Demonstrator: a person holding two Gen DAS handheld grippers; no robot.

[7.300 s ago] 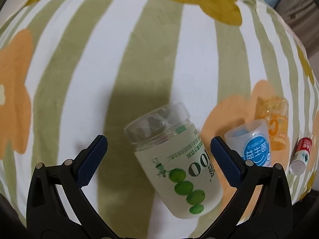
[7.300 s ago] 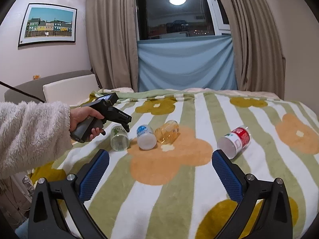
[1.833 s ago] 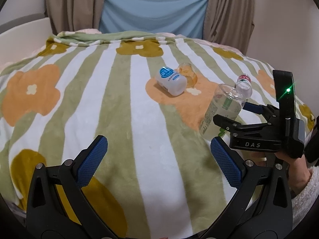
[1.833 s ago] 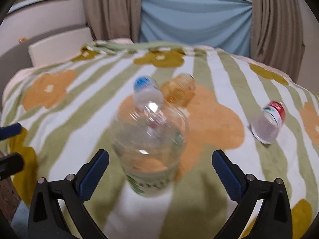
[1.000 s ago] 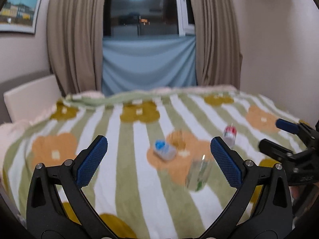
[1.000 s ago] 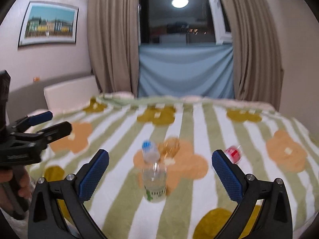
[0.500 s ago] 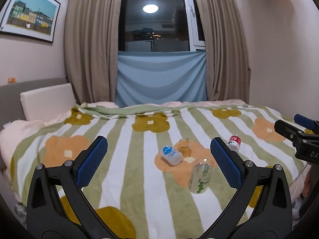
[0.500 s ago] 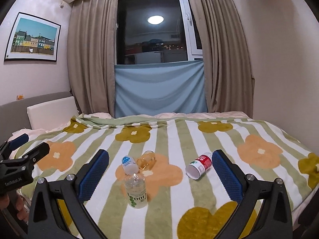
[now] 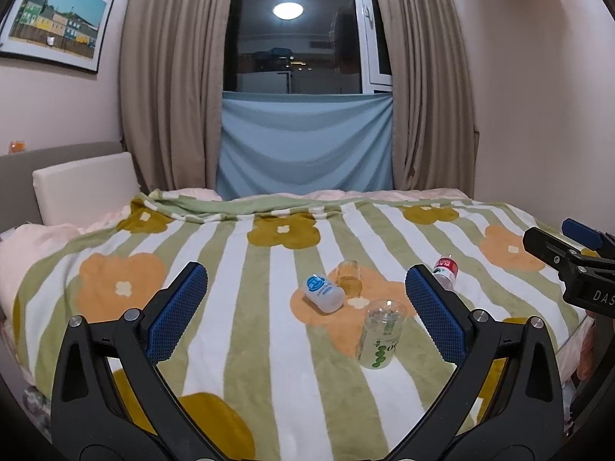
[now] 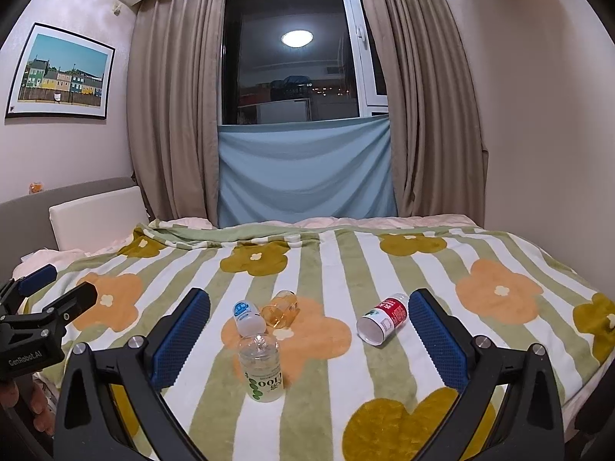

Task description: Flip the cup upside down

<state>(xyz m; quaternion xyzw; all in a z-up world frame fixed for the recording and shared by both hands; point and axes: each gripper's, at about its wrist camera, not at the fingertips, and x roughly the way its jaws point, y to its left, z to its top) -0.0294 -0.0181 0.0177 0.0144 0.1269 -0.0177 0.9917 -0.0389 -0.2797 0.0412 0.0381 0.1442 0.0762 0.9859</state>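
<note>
A clear cup with green dots and upside-down print [image 9: 380, 333] [image 10: 262, 368] stands upside down on the striped flower blanket [image 9: 246, 345] [image 10: 423, 269], near its front edge. My left gripper [image 9: 305, 311] is open and empty, held back from the bed; it also shows at the left edge of the right wrist view [image 10: 46, 299]. My right gripper [image 10: 309, 336] is open and empty, also well back; it shows at the right edge of the left wrist view [image 9: 569, 246].
Three more cups lie on their sides behind the upturned one: a white one with a blue label [image 9: 323, 294] [image 10: 248, 317], an amber one [image 9: 349, 276] [image 10: 282, 308], and a red-labelled one [image 9: 445, 269] [image 10: 382, 319]. Curtains and a window stand behind the bed.
Both grippers have pulled slightly farther back from the bed. The upturned cup stands where it was.
</note>
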